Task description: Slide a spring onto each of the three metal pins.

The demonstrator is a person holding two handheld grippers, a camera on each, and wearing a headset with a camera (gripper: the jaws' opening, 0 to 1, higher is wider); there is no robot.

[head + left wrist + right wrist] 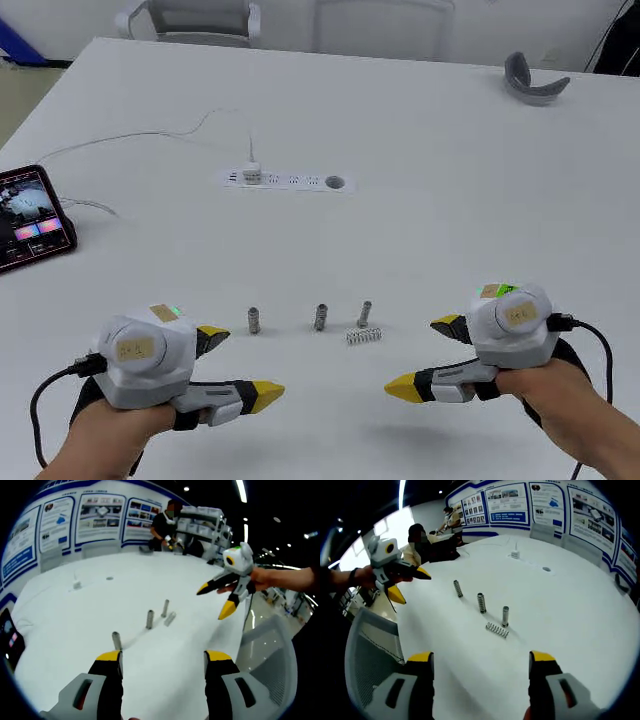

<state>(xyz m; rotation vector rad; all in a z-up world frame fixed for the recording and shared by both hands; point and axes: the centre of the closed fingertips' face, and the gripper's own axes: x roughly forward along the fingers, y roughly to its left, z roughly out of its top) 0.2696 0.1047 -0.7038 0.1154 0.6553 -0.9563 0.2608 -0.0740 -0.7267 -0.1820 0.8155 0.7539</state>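
Head view: left claw (250,362) and right claw (412,355) spread wide above desk (400,130); springs (254,324) on left pin (254,311) and middle pin (320,309); loose spring (364,336) lying just beside bare right pin (365,311).

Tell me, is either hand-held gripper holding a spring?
Nothing is held. The left hand-held gripper and right hand-held gripper are open and empty; the loose spring lies on the table.

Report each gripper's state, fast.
Left gripper: open, holding nothing.
Right gripper: open, holding nothing.
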